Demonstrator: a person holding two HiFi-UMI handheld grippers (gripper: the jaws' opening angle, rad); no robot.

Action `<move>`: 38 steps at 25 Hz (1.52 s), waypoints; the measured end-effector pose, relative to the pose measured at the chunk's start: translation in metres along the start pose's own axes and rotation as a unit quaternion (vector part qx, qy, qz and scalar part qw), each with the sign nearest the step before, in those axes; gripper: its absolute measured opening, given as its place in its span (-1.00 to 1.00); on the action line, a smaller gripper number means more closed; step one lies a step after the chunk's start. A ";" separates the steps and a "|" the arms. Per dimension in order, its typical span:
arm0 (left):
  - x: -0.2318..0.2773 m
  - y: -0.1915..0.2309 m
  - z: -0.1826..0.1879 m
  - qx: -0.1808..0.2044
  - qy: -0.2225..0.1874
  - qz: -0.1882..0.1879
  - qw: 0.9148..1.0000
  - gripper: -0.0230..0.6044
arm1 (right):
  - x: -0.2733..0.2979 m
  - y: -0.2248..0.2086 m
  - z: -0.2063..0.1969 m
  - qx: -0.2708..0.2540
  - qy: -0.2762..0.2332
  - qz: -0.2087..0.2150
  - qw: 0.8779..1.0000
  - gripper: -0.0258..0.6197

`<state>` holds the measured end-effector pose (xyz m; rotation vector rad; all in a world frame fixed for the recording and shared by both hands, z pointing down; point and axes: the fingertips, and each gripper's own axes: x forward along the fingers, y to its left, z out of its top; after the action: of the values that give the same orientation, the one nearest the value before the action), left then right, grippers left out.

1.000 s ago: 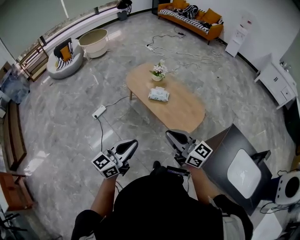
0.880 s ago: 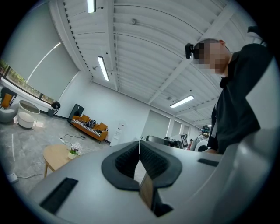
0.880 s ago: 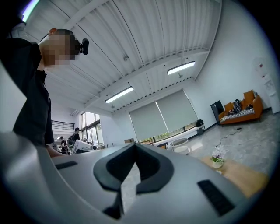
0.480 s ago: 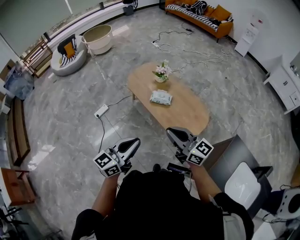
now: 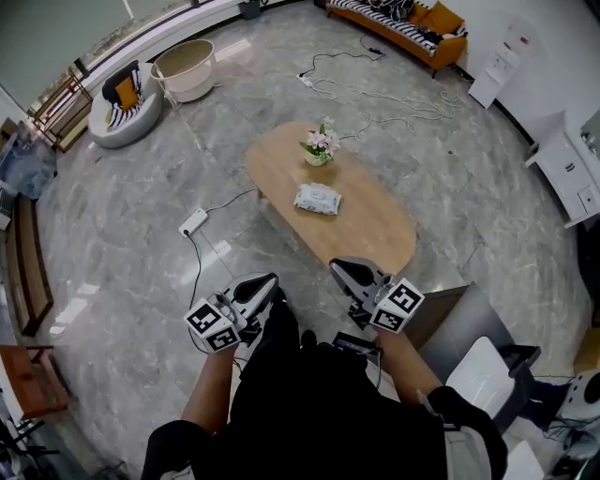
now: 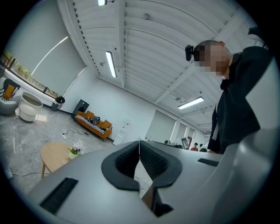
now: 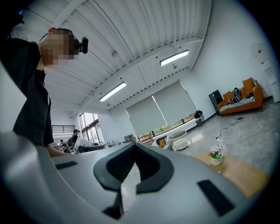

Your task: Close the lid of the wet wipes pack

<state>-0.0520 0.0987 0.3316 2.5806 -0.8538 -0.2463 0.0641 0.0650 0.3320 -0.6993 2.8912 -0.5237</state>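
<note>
The wet wipes pack (image 5: 317, 199) lies flat in the middle of an oval wooden table (image 5: 375, 230), beside a small flower pot (image 5: 319, 148); its lid is too small to make out. Both grippers are held low near the person's body, well short of the table. My left gripper (image 5: 266, 282) is shut and empty. My right gripper (image 5: 338, 268) is shut and empty too. In the left gripper view the jaws (image 6: 139, 142) meet, with the table (image 6: 51, 156) far off at left. The right gripper view shows closed jaws (image 7: 134, 145) and the table (image 7: 238, 174) at right. Neither gripper view shows the pack.
A white power strip (image 5: 193, 222) and its cable lie on the marble floor left of the table. A dark box (image 5: 448, 319) with a white seat (image 5: 478, 366) stands at right. Loose cables (image 5: 375, 103), an orange sofa (image 5: 403, 28) and a round tub (image 5: 185, 68) are beyond.
The person has stepped forward, a dark leg now showing between the grippers. The table has shifted slightly left in view. Both grippers stay shut and level.
</note>
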 end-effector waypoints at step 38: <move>0.148 0.313 0.093 -0.057 0.034 -0.067 0.996 -0.87 | 0.209 -0.241 0.048 0.020 0.035 -0.103 0.994 -0.89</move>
<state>-0.1272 -0.2486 0.3777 2.5255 -0.6257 -0.2378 -0.0102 -0.2472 0.3663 -0.9981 2.8789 -0.6404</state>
